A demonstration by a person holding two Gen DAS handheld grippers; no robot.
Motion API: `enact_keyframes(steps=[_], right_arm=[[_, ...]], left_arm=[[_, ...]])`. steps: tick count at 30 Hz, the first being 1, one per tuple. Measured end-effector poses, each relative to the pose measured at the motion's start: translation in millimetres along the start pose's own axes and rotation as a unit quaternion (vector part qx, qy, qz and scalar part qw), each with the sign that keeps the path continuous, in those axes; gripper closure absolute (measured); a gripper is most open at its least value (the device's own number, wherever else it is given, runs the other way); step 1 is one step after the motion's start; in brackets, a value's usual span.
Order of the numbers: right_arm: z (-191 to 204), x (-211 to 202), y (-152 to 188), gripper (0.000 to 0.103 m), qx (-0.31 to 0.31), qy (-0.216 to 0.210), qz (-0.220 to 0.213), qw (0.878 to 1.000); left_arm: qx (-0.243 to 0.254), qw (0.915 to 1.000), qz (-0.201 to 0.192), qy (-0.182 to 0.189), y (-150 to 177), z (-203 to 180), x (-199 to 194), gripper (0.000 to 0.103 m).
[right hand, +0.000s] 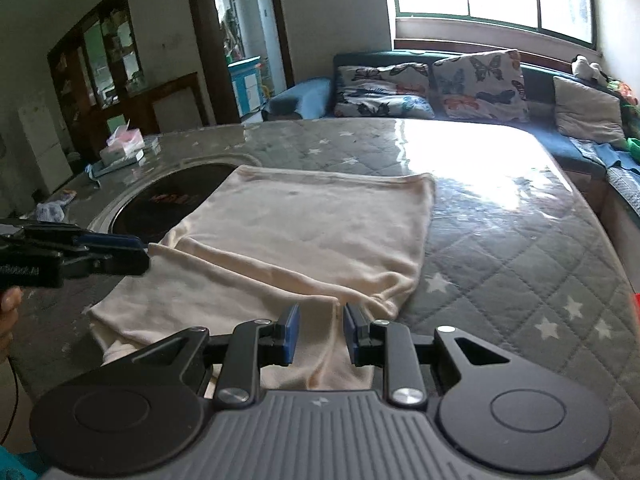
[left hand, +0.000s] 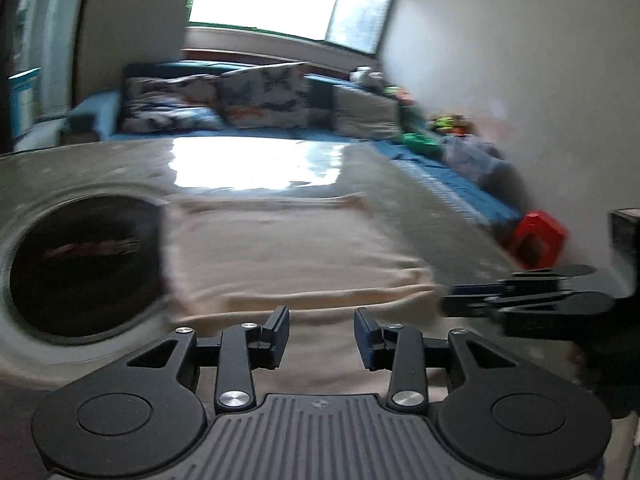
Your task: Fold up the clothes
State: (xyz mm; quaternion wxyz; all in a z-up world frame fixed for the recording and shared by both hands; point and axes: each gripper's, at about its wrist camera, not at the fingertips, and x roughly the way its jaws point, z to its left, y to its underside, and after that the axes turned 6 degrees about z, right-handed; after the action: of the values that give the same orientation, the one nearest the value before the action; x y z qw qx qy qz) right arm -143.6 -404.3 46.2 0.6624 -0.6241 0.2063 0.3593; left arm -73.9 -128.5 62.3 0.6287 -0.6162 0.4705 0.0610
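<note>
The left gripper [left hand: 322, 336] and right gripper [right hand: 319, 334] hover with jaws apart over the near edge of a cream garment [right hand: 304, 236], lying partly folded on the grey star-quilted table [right hand: 500, 248]. The garment's left edge overlaps a dark round inset [right hand: 176, 204].

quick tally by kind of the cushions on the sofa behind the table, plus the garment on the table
Butterfly-print cushions: 2
Plain pale cushions: 1
Cream garments on the quilted table: 1
Total: 4
</note>
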Motion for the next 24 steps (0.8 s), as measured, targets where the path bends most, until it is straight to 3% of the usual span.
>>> enact_keyframes(steps=[7, 13, 18, 22, 24], right_arm=[[4, 27, -3, 0.080, -0.004, 0.009, 0.020, 1.000], [7, 29, -4, 0.094, -0.006, 0.025, 0.020, 0.999], [15, 18, -9, 0.096, -0.021, 0.049, 0.003, 0.999], [17, 19, -12, 0.096, -0.023, 0.066, 0.003, 0.998], [15, 24, -11, 0.096, -0.017, 0.065, 0.009, 0.998]], left_arm=[[-0.018, 0.9983, 0.018, -0.052, 15, 43, -7, 0.066], [-0.020, 0.9990, 0.008, -0.039, 9, 45, -5, 0.068], [0.015, 0.9999, -0.001, -0.005, -2, 25, 9, 0.069], [0.028, 0.9994, 0.019, -0.013, -3, 22, 32, 0.069], [0.022, 0.9992, 0.025, -0.020, -3, 25, 39, 0.074]])
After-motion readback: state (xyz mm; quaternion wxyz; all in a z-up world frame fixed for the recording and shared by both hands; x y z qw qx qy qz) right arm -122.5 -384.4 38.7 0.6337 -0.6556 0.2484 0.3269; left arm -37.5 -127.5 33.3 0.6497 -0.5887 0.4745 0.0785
